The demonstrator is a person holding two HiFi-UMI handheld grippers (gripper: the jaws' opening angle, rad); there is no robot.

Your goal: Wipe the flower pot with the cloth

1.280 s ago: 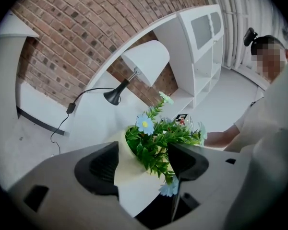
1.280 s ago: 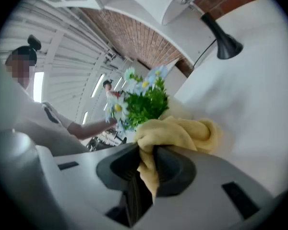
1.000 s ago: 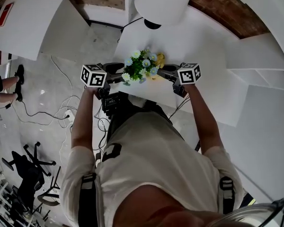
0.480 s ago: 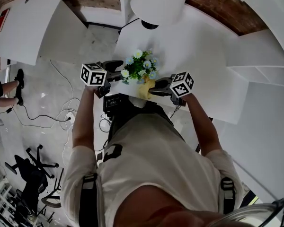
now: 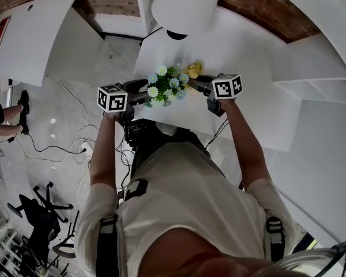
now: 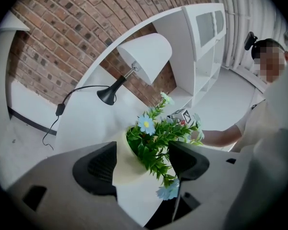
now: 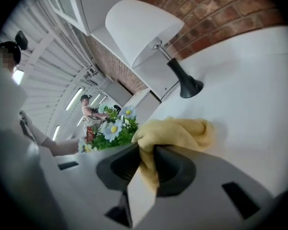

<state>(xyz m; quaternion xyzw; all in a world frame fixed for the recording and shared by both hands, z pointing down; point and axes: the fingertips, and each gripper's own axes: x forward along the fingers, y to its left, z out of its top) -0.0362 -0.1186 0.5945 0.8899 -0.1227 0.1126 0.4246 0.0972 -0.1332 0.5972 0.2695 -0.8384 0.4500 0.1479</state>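
My right tool (image 7: 146, 153) clamps the cloth (image 7: 182, 131) near the flower pot (image 6: 125, 169); my left tool (image 6: 143, 162) stands released around it. Wiping looks unfinished.

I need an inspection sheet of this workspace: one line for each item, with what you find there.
Surface: white table, no spills visible.
Job's things: flower pot stands upright on the table, flowers in it; yellow cloth is beside the flowers; contact with the pot cannot be told.
Clutter: white desk lamp behind the pot; nothing else seen.
Claws: left claw open, pot between its jaws; right claw shut on the cloth.
Cables: lamp cord hangs beside the table; loose cables on the floor.
Surroundings: brick wall, white shelves, office chair.
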